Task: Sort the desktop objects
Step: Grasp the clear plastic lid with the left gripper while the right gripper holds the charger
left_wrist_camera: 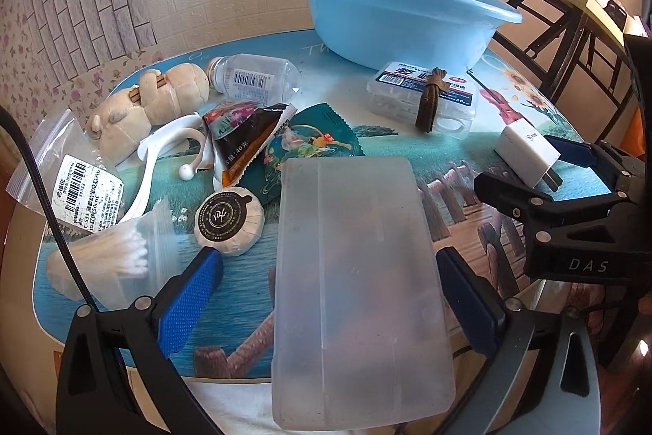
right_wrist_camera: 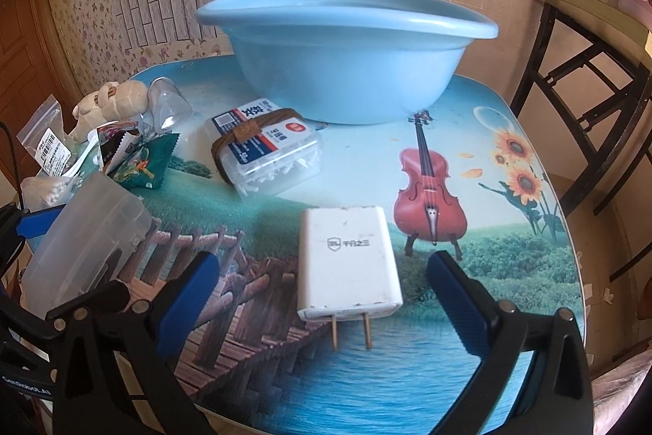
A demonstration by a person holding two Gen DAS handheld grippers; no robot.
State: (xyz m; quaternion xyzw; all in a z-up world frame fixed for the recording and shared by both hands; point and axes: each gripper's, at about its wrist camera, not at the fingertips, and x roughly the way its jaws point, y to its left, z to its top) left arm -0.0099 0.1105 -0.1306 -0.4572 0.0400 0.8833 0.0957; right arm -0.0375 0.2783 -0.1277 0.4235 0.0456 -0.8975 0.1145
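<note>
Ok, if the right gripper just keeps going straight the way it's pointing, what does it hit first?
Most likely the white wall charger. It lies flat on the table, prongs toward the camera, between the open fingers of the right gripper, neither pad touching it. Depth is hard to judge, so the tabletop beside it could come first.

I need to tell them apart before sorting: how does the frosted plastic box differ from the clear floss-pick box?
The frosted plastic box is cloudy and unlabelled; the floss-pick box is clear, with a printed label. The floss-pick box has a brown band around it; the frosted box has none. The frosted box lies between the open left gripper's fingers; the floss-pick box lies apart. Both are rectangular plastic.
</note>
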